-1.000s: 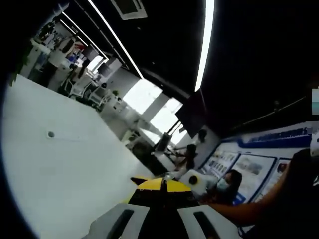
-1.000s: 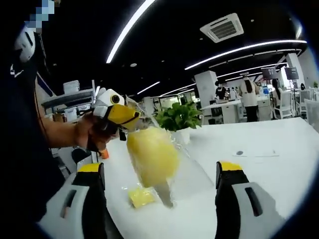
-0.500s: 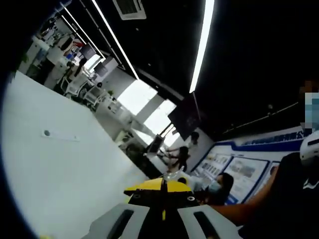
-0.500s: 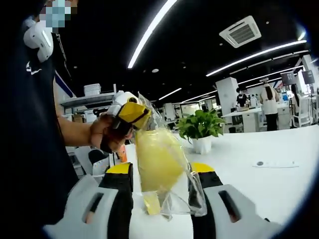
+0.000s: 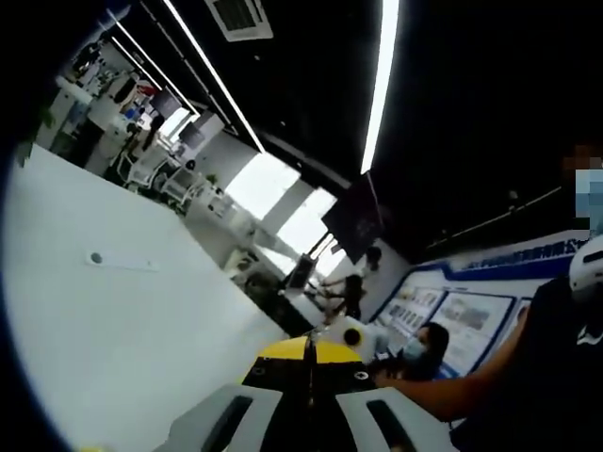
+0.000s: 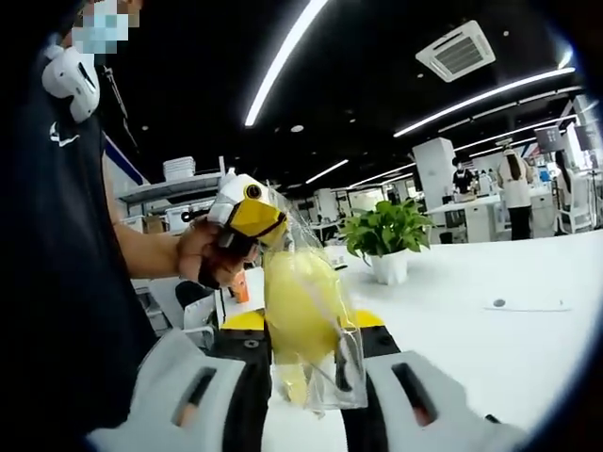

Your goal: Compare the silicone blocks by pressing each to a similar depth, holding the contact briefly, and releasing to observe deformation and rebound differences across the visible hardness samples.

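In the right gripper view, the clear bag [image 6: 316, 330] ran down between the right gripper [image 6: 306, 377]'s jaws, which hid its lower sides, and its bottom corner was lost against the white table [image 6: 490, 348]. The yellow block [image 6: 297, 306] inside looked smeared behind glare, its edges unclear. The left gripper [image 6: 247, 218] gripped the bag's top, where its tips were covered by the crumpled film. The person's hand [image 6: 203, 259] was partly behind that gripper. In the left gripper view, the left gripper [image 5: 307, 353]'s closed tips hid whatever they pinched, probably the film.
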